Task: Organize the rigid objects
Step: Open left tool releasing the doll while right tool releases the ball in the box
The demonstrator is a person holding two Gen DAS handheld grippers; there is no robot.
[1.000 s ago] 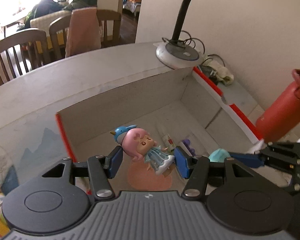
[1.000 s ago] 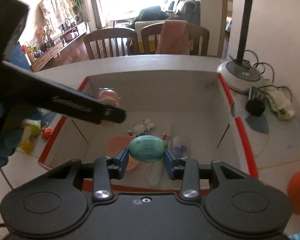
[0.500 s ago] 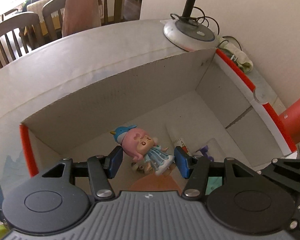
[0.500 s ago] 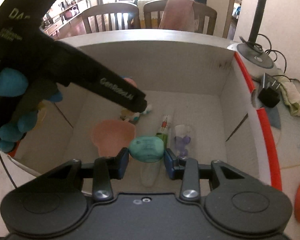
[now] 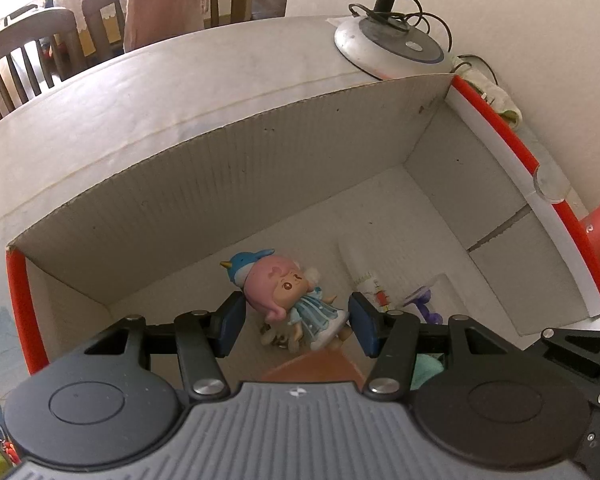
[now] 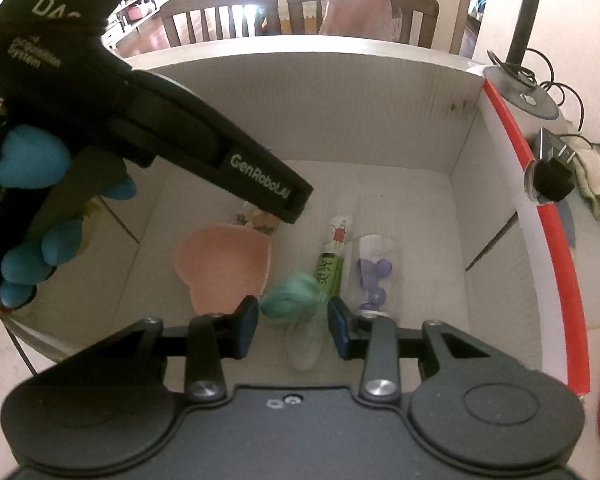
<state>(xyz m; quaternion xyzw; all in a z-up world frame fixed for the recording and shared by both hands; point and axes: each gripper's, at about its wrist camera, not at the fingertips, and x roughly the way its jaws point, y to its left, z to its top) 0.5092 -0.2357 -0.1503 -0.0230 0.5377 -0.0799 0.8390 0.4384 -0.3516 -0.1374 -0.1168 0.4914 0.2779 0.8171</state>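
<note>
Cardboard box (image 5: 260, 168) is seen to fill both wrist views, whereas a second ago its rim and the surrounding table were largely in frame. Both tools are recorded as lower and now inside the box mouth. The lamp base (image 5: 388, 52) has shifted toward the 12 o'clock edge of the left view. The right tool, formerly visible with its load at 3 o'clock of that view, is reduced to a black corner at 4 o'clock.

Left gripper (image 5: 296, 308): jaws at a middling width and closed on the pink-haired doll (image 5: 288, 292), unchanged in the grip. The doll is held lying across the gap, with its blue-capped head toward 10 o'clock and its feet toward 4 o'clock, above the box floor. A printed tube (image 5: 374, 292) lies on the floor at 3 o'clock of the doll. A pink dish (image 5: 320, 364) shows at 6 o'clock.

Right gripper (image 6: 292, 312): jaws narrow and closed on the teal egg (image 6: 290, 300), whose outline is blurred. The egg sits between the pads just as before. Below it on the box floor, the dish is noted at 10 o'clock. The tube is at 1 o'clock. A clear case (image 6: 374, 272) holding a purple piece is at 2 o'clock. A finger of the left tool crosses the view from 10 o'clock.
</note>
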